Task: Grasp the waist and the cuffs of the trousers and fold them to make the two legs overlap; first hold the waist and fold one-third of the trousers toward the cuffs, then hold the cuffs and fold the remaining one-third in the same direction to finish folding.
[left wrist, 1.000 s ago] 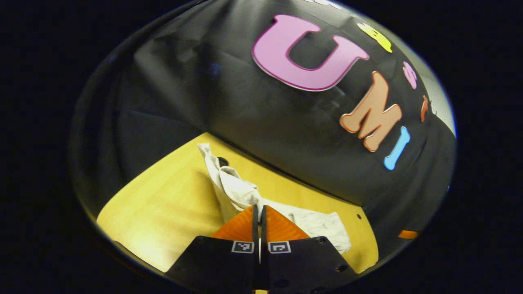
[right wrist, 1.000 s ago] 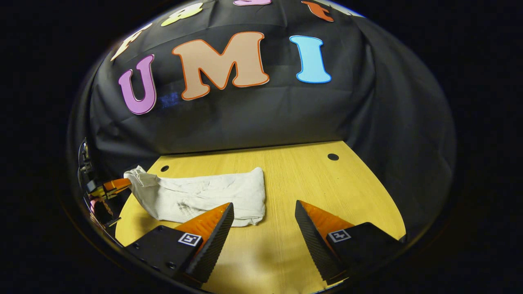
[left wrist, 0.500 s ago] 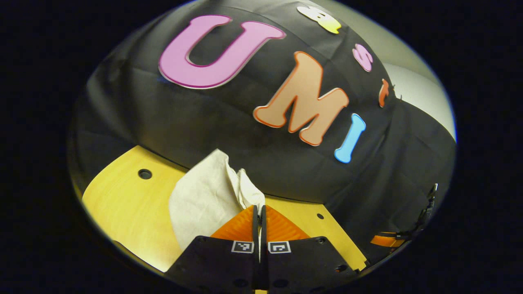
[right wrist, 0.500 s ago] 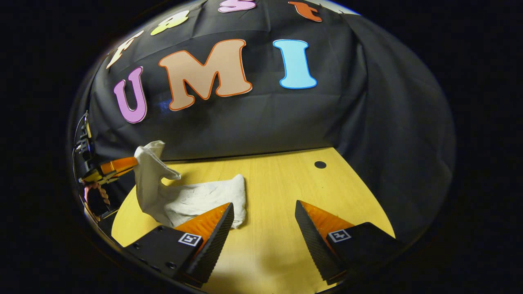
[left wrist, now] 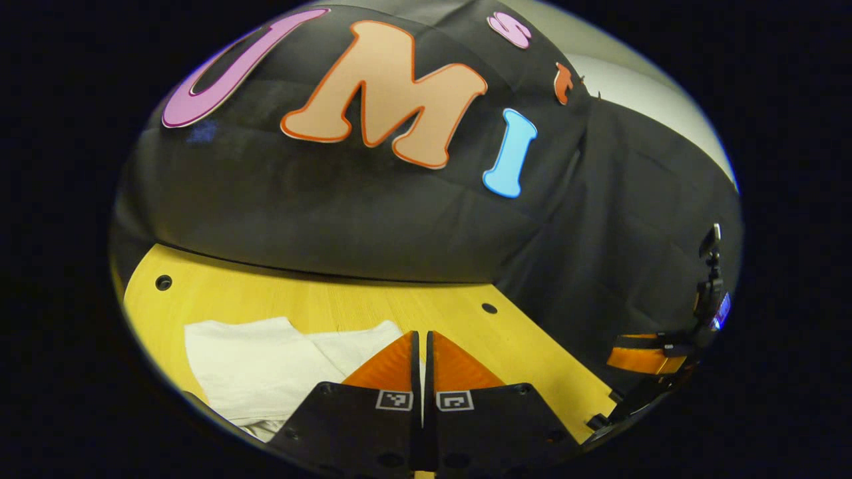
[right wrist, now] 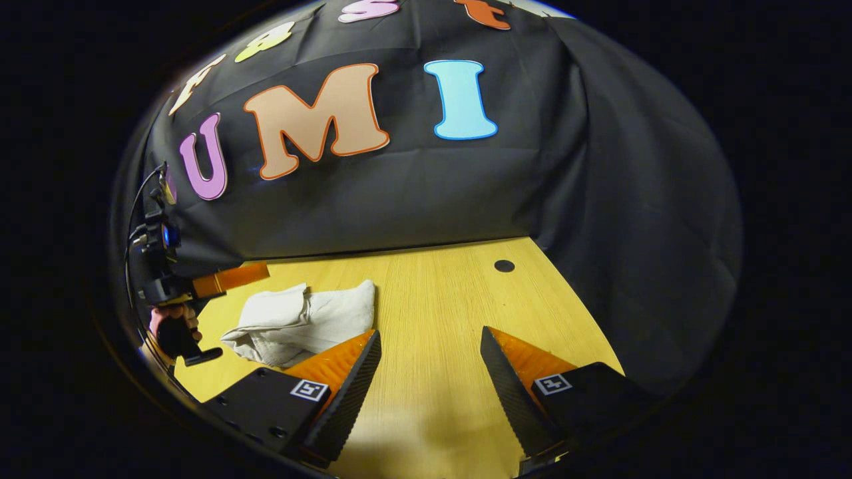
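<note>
White trousers (right wrist: 299, 322) lie folded into a compact bundle on the wooden tabletop (right wrist: 439, 313) near the booth's black cloth wall (right wrist: 413, 193). In the left gripper view, the left claw (left wrist: 422, 346) has its fingers pressed together, with the trousers (left wrist: 259, 362) just to its left; whether any cloth is pinched between them cannot be told. In the right gripper view, the right claw (right wrist: 429, 352) is spread wide over bare tabletop, the bundle beside its left finger. A hand (right wrist: 172, 322) holds the left claw at that view's left edge.
</note>
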`<state>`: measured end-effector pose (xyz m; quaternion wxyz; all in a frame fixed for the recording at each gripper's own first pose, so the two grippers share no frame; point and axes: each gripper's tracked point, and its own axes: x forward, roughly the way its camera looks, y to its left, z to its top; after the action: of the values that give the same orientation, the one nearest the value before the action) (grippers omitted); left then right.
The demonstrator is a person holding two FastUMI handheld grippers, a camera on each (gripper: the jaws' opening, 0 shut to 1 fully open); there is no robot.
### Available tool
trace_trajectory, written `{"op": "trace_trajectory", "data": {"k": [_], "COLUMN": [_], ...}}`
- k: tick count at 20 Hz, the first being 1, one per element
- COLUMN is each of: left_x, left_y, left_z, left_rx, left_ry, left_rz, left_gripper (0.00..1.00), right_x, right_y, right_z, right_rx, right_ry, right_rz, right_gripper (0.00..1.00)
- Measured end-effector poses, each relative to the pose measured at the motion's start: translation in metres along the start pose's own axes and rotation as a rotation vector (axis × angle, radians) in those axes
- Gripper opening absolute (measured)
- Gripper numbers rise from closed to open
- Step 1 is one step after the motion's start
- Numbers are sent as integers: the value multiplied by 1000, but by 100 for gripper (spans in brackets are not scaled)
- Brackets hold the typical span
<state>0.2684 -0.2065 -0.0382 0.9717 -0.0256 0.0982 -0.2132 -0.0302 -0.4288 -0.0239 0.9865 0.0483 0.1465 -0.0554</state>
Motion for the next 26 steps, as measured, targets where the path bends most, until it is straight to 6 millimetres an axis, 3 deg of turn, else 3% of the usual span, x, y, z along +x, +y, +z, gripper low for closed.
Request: {"op": "trace_trajectory", "data": {"k": [3,5,6,8,9,12,18,22,26], "left_x": [3,-2,-9,-24,-35,-68,-130,-159,-171], "left_y": [0,5,8,18,23,49,80,90,92], "left_z": [-16,-11,-4,10,16,39,66,59,48], "left_rx": [6,5,7,28,46,91,126,78,-22], "left_ry": [40,23,4,-33,-45,-97,-165,-163,-168], "left_rz": [25,45,55,85,101,205,348,409,441], "left_gripper": [0,0,6,36,59,93,93,93,93], "right_x": [1,2,2,3,4,7,17,21,20], "right_y": [1,3,5,9,12,21,41,49,54], "right_z": [0,1,2,4,5,12,30,38,35], "right_rx": [4,3,6,14,19,34,58,18,-16], "right_ry": [0,-8,-12,-20,-27,-60,-159,-213,-213], "right_rz": [8,17,23,39,48,80,150,195,230], "right_gripper": [96,96,96,96,96,96,96,96,97]}}
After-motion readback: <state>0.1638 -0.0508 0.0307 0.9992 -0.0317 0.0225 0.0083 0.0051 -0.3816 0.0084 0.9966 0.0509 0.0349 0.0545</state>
